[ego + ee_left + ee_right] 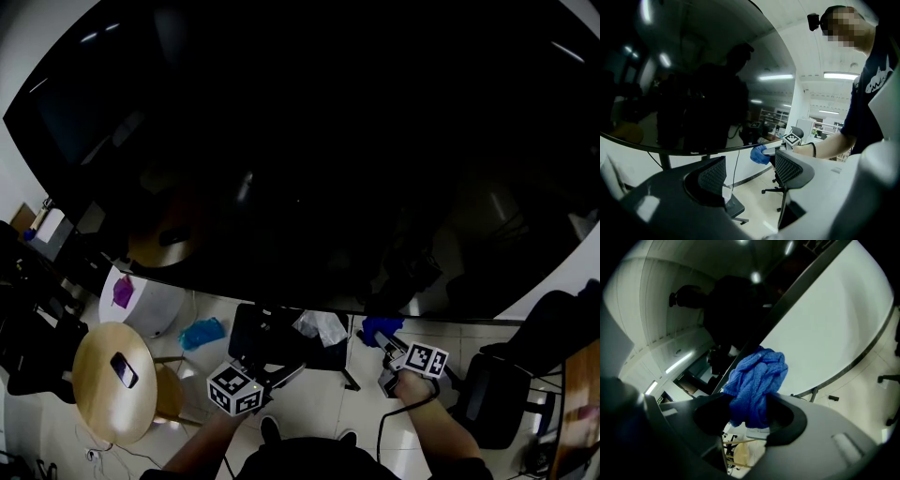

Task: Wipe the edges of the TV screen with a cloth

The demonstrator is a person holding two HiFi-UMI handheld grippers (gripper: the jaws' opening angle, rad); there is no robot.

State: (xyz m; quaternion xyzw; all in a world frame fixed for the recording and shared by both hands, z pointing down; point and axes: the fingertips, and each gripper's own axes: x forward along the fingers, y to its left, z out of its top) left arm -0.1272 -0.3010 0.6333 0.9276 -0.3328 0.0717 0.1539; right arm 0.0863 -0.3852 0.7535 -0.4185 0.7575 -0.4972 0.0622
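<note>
Right gripper [749,412] pinched bunched blue cloth [757,380] at lower edge of TV screen [300,141] — left gripper [750,177] to its left, jaws spread, nothing between.

Holds both grippers low ahead of torso, forearms reaching forward side by side. Carries left gripper [286,372] in left hand, jaws standing apart, nothing between the pads, marker cube [234,389] turned up toward head camera. Keeps left forearm [202,448] bare. Clamps right gripper [380,339] on bunched blue cloth [757,380], wad bulging out past the fingertips. Wraps right hand [410,384] around the grip just behind that gripper's own cube. Shows right forearm [441,433] bare, dark band [814,149] at wrist. Sets the two grippers well apart, both angled slightly downward.
</note>
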